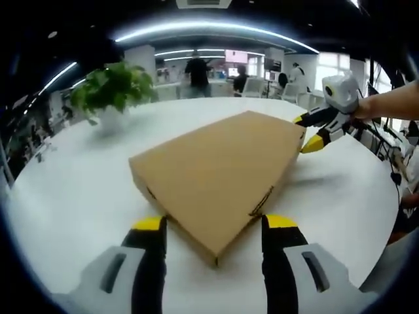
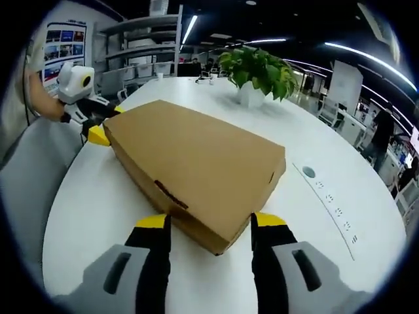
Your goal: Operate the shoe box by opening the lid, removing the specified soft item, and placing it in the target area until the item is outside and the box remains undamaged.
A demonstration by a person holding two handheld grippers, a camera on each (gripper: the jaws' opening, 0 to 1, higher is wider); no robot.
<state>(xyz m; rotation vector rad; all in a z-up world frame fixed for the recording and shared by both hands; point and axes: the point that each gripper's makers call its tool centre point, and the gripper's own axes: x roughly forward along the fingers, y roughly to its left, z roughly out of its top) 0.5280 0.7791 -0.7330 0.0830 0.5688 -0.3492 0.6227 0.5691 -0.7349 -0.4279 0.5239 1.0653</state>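
Now both grippers spread wide at opposite corners of the closed shoe box (image 1: 219, 173): left gripper (image 1: 215, 226), right gripper (image 2: 209, 222).

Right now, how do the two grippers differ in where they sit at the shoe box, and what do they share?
The left gripper sits at one corner of the shoe box, whereas the right gripper sits at the opposite corner. The left gripper has the potted plant off to its left, but the right gripper has it ahead to its right. Both are open, jaws either side of a corner, and the lid is closed.
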